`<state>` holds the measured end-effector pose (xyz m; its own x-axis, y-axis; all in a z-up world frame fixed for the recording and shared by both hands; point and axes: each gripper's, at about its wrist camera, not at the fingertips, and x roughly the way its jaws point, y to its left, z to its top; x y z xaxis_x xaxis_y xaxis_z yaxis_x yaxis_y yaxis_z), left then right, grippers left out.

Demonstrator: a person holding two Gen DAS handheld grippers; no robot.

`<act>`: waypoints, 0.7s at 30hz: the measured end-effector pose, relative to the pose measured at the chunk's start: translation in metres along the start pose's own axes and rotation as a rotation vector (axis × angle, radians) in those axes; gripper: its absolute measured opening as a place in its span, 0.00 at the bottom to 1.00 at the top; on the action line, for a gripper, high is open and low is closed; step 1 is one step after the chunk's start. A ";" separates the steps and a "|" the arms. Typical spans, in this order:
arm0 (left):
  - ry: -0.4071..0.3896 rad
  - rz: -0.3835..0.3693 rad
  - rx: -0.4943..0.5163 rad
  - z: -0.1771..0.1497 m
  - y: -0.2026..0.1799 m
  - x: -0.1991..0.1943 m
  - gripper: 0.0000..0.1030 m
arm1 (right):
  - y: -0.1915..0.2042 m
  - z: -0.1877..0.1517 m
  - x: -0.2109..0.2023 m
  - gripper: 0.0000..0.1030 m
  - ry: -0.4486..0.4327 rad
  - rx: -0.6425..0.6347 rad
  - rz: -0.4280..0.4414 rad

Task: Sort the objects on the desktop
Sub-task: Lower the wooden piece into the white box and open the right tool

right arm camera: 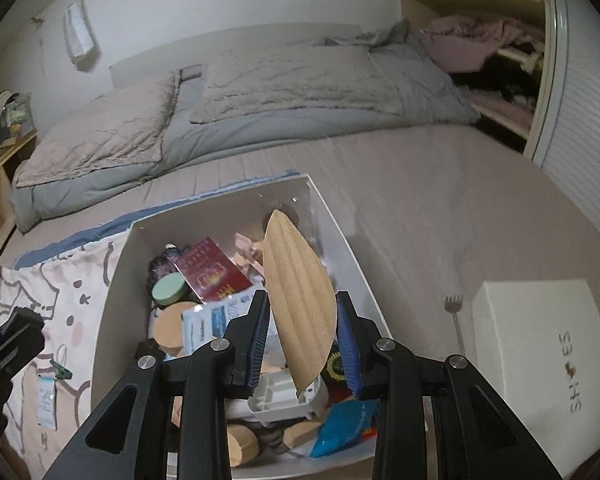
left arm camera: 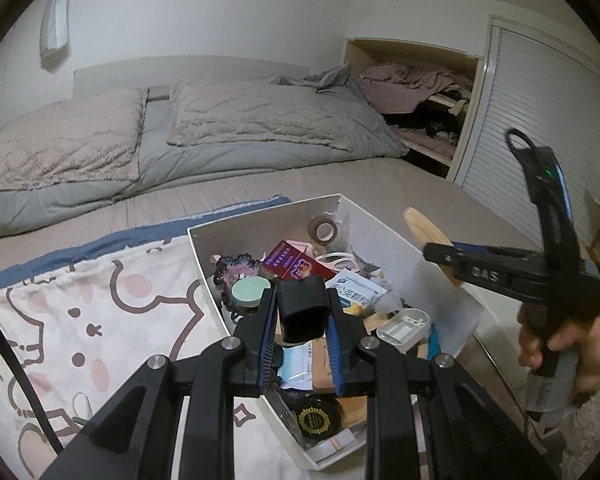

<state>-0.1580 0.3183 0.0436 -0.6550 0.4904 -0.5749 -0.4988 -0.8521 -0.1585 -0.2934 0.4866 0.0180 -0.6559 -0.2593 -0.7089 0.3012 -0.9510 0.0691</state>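
One white box (right arm camera: pixel 116 280) of clutter; we pinch one black block (left arm camera: pixel 302 308) in our left gripper (left arm camera: pixel 302 320), one wooden leaf-shaped board (right arm camera: pixel 300 304) in our right gripper (right arm camera: pixel 303 336), both above it.

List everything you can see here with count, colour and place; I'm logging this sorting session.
box: one, white, open, on the bed, full of clutter
wooden dish: one, tan, in the right gripper over the box
black case: one, black, in the left gripper
round tin: one, green lid, in the box
red packet: one, in the box
tape roll: one, pinkish, box's far corner
lid: one, white, right of the box
fork: one, silver, beside the lid
left gripper
right gripper
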 end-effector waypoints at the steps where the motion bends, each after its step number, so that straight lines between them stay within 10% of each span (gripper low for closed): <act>1: 0.008 -0.001 -0.006 0.000 0.001 0.004 0.22 | -0.003 -0.001 0.003 0.32 0.013 0.004 -0.002; 21: 0.075 0.002 -0.041 -0.003 0.003 0.052 0.22 | -0.030 -0.016 0.049 0.32 0.196 0.025 -0.059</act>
<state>-0.1919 0.3409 0.0103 -0.6108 0.4751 -0.6334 -0.4733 -0.8604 -0.1890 -0.3233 0.5048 -0.0304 -0.5237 -0.1674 -0.8353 0.2473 -0.9681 0.0389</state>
